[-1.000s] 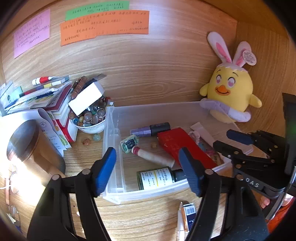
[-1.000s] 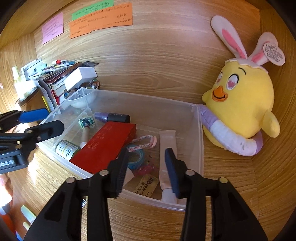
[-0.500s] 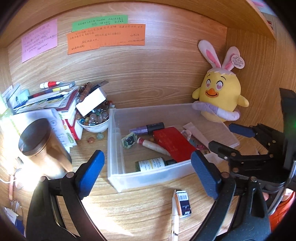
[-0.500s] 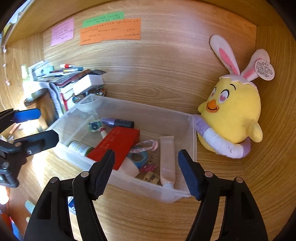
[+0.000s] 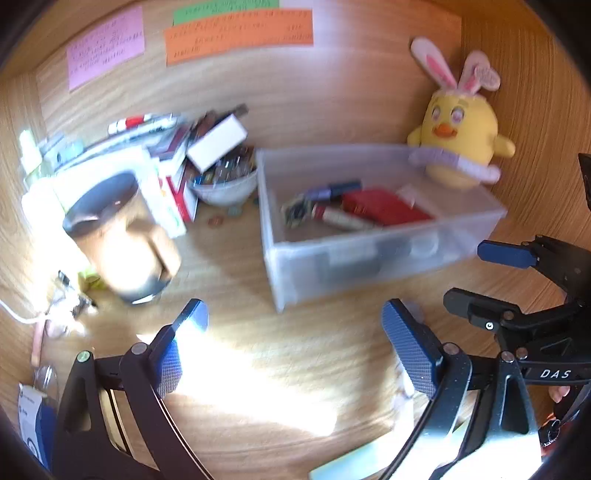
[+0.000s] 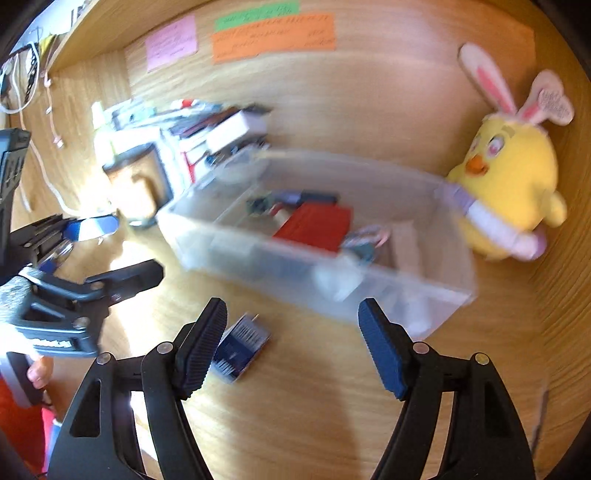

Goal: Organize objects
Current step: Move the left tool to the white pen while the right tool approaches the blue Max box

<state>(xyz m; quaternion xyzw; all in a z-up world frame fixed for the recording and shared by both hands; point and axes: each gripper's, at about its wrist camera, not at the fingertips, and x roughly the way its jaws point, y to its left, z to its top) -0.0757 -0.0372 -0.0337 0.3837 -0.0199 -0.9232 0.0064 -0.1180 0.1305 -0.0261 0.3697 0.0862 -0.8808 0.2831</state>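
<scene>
A clear plastic bin [image 5: 369, 254] [image 6: 295, 266] stands on the wooden desk beside a yellow plush chick [image 5: 458, 133] [image 6: 509, 177]. Inside it lie a red box [image 5: 384, 208] [image 6: 314, 225], a purple tube, a bottle and other small items, all blurred. My left gripper [image 5: 293, 314] [image 6: 129, 247] is open over bare desk in front of the bin, holding nothing. My right gripper [image 6: 292, 308] [image 5: 469, 275] is open too, just short of the bin's front wall. A small blue box [image 6: 240, 347] lies on the desk by its left finger.
Left of the bin are a brown jar with a dark lid [image 5: 122, 240], a white bowl of beads [image 5: 225, 184] and a stack of books [image 5: 173, 155]. Sticky notes [image 5: 236, 33] hang on the back wall. A wooden side wall closes the right.
Both grippers have opened wide and drawn back from the bin, which now looks smaller and farther. The blue box has come into the right wrist view.
</scene>
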